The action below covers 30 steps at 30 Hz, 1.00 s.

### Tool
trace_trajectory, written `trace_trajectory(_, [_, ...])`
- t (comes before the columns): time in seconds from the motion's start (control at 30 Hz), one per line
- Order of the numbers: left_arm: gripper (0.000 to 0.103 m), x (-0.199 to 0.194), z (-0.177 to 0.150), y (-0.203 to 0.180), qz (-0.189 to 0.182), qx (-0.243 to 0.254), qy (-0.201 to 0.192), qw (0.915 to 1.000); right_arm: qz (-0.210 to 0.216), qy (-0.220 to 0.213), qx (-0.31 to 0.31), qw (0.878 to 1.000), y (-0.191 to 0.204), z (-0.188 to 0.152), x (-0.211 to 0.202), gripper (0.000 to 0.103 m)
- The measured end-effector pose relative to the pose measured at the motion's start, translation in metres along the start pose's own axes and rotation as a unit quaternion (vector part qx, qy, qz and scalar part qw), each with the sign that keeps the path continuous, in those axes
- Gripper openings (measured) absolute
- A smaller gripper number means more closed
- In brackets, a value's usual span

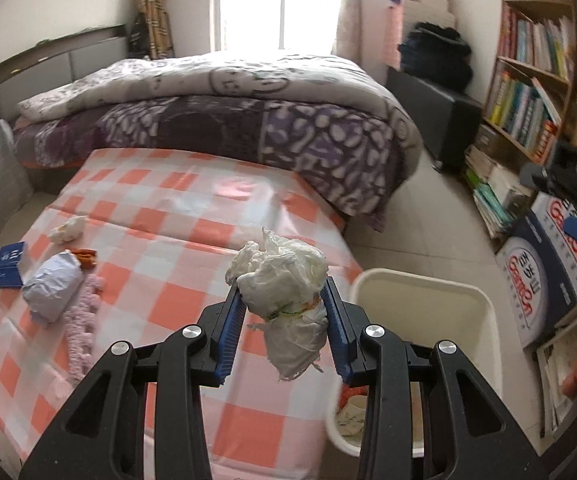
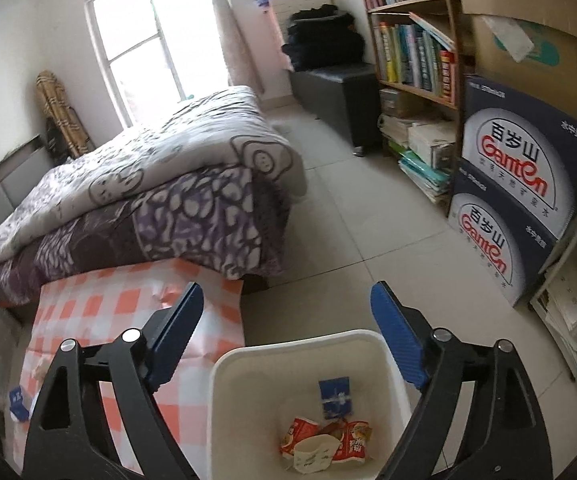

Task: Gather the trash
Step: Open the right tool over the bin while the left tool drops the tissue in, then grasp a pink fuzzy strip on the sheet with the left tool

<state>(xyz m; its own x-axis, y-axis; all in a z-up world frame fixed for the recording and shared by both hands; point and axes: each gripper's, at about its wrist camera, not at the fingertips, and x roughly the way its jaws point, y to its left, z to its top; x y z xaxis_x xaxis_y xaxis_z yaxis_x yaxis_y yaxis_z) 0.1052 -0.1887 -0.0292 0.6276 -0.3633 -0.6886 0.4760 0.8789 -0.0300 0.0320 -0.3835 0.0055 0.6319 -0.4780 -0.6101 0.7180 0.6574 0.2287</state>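
My left gripper (image 1: 284,300) is shut on a crumpled white plastic bag (image 1: 284,292) and holds it above the checked table's right edge, just left of the white bin (image 1: 424,292). On the table's left lie a crumpled tissue (image 1: 68,229), a blue box (image 1: 8,266), a grey-white bag (image 1: 53,285) and an orange wrapper (image 1: 85,258). My right gripper (image 2: 288,312) is open and empty above the bin (image 2: 248,392), which holds red wrappers (image 2: 352,440), a paper cup (image 2: 312,454) and a blue packet (image 2: 334,396).
A pink fluffy cloth (image 1: 84,320) lies on the orange-and-white checked table (image 1: 192,216). A bed with a purple quilt (image 1: 216,120) stands behind it. Bookshelves (image 1: 528,92) and stacked water cartons (image 2: 520,184) line the right wall. Tiled floor (image 2: 352,208) lies between.
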Motion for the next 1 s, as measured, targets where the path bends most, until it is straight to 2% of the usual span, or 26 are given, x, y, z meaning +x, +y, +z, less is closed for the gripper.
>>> trace_trajectory(0.3, [0.039, 0.005, -0.006, -0.033, -0.038, 0.021, 0.019, 0.9989, -0.015, -0.009, 0.035, 0.999, -0.027, 0.009, -0.001, 0.088])
trace_trajectory(0.43, [0.040, 0.005, -0.008, -0.049, -0.080, 0.027, 0.032, 0.9959, -0.020, -0.007, 0.046, 0.999, -0.036, 0.013, 0.000, 0.089])
trace_trajectory(0.5, [0.046, 0.006, -0.010, -0.055, -0.101, 0.029, 0.040, 0.9937, -0.022, -0.004, 0.049, 0.999, -0.039, 0.013, 0.001, 0.089])
trace_trajectory(0.6, [0.065, 0.004, -0.011, -0.058, -0.127, 0.022, 0.042, 0.9908, -0.022, 0.002, 0.052, 0.998, -0.041, 0.013, 0.003, 0.089])
trace_trajectory(0.8, [0.067, 0.007, -0.012, -0.054, -0.116, 0.022, 0.045, 0.9920, -0.012, 0.013, 0.047, 0.999, -0.032, 0.010, 0.006, 0.091])
trace_trajectory(1.0, [0.068, 0.013, -0.012, -0.029, -0.080, 0.007, 0.051, 0.9955, 0.002, 0.027, 0.035, 0.999, -0.015, 0.004, 0.008, 0.094])
